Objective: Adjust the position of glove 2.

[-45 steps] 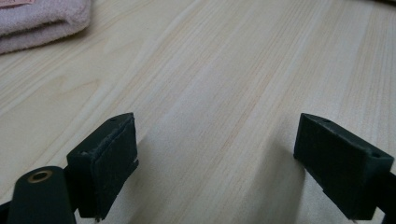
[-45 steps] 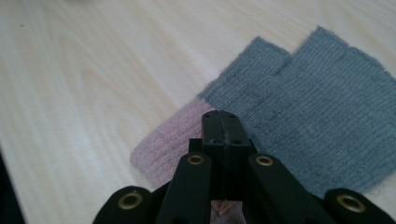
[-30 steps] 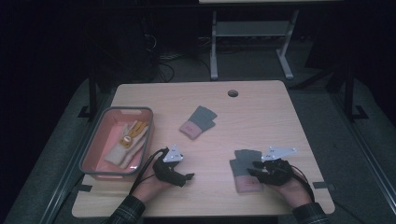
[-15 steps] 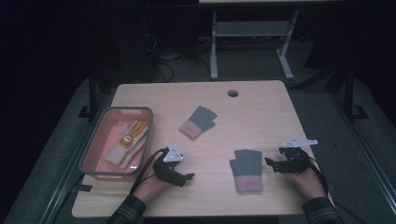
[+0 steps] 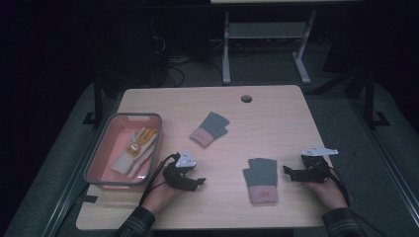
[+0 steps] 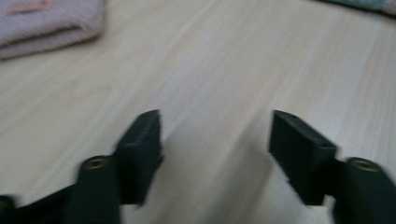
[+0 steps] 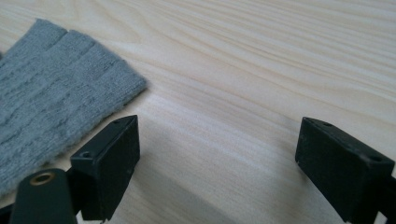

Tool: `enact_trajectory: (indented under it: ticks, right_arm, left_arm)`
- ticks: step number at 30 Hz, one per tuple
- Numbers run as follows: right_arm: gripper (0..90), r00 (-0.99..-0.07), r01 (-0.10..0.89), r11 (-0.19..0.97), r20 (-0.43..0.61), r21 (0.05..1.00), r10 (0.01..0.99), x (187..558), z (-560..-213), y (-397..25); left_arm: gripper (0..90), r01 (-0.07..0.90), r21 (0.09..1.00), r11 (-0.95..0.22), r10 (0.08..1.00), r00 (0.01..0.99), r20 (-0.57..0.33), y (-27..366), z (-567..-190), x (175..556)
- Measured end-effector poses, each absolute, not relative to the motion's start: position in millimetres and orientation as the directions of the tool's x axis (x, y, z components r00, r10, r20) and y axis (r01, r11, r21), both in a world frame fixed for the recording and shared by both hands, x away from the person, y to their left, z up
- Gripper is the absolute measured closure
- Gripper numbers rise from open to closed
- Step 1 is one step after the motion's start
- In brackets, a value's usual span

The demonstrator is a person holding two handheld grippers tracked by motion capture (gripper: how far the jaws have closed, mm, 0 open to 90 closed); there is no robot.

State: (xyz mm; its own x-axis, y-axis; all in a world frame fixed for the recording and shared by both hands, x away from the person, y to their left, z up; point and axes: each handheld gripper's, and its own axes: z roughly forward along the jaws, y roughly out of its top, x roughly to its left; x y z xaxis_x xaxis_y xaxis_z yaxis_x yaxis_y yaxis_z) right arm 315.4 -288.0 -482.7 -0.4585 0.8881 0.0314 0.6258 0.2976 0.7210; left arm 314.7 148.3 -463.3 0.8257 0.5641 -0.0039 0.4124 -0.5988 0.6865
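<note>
Two grey fingerless gloves with pink cuffs lie on the wooden table (image 5: 276, 123): one (image 5: 261, 179) at the front, one (image 5: 209, 129) nearer the middle. My right gripper (image 5: 288, 170) rests just right of the front glove, open, nothing between its jaws; the right gripper view has that glove (image 7: 51, 93) at its left. My left gripper (image 5: 199, 183) sits low on the table left of the front glove, open and empty; that glove's pink cuff (image 6: 46, 23) shows in the upper left corner of the left gripper view.
A pink tray (image 5: 101, 160) with a grey rim stands at the table's left and holds a cream and yellow glove (image 5: 134, 150). A round cable hole (image 5: 246, 98) is near the far edge. Beyond the table stands a metal frame (image 5: 262, 44).
My right gripper has drawn back to the right, off the front glove, leaving it flat on the table. The left gripper has barely moved.
</note>
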Motion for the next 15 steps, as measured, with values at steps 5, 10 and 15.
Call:
enact_trajectory:
  ticks: [5,10,15]
  right_arm:
    - [13.3,-0.463,0.625,0.301,0.032,0.720,0.886,315,-483,-288]
    - [13.3,-0.465,0.624,0.303,0.031,0.720,0.885,315,-483,-288]
    - [13.3,-0.464,0.624,0.301,0.032,0.721,0.885,315,-483,-288]
  left_arm:
    - [62.7,0.450,0.678,-0.581,0.596,0.803,-0.023,139,-452,328]
    - [87.2,0.469,0.670,-0.576,0.608,0.793,-0.033,128,-442,345]
    - [89.4,0.478,0.683,-0.552,0.642,0.766,-0.017,123,-437,365]
